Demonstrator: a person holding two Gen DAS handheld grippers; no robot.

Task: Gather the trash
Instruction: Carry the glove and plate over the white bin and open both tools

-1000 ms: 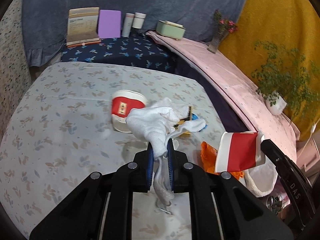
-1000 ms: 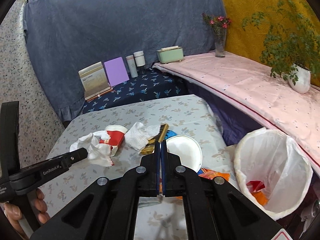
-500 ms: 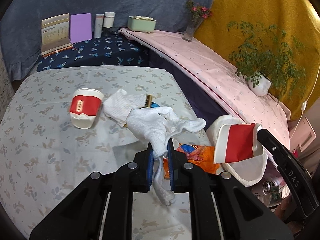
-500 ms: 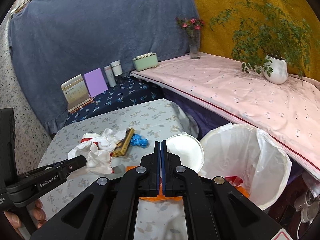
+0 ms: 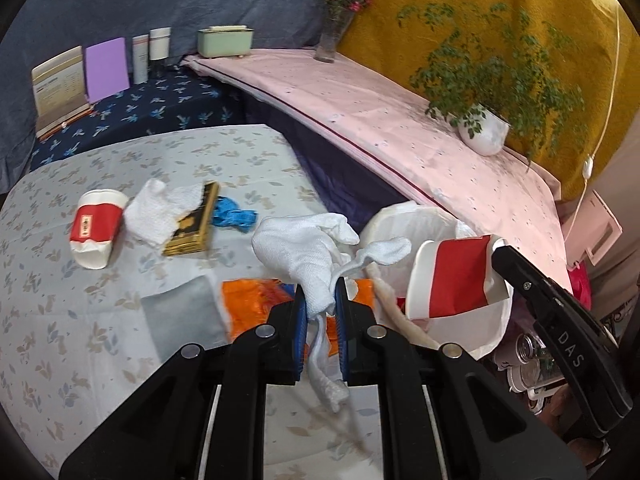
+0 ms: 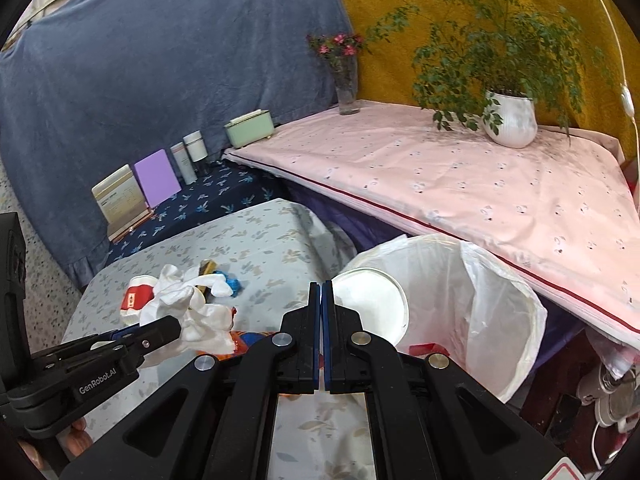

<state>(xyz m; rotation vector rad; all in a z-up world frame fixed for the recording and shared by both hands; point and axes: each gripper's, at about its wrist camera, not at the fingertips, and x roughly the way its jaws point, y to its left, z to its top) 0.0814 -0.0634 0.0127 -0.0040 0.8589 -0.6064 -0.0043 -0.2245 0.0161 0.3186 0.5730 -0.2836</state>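
A low table under a pale leaf-print cloth carries the litter. A red-and-white paper cup lies on its side near the left. Beside it a crumpled white tissue touches a flat gold-and-black packet, with a crumpled blue scrap, perhaps a wrapper, just beyond. An orange wrapper lies nearer the table's right edge.

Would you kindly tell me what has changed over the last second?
Both tools swung toward the white-lined bin: the left tool with its white tissue, the right tool with the red-and-white cup. Nothing was grabbed or released. The other cup, gold box and blue scrap stayed put.
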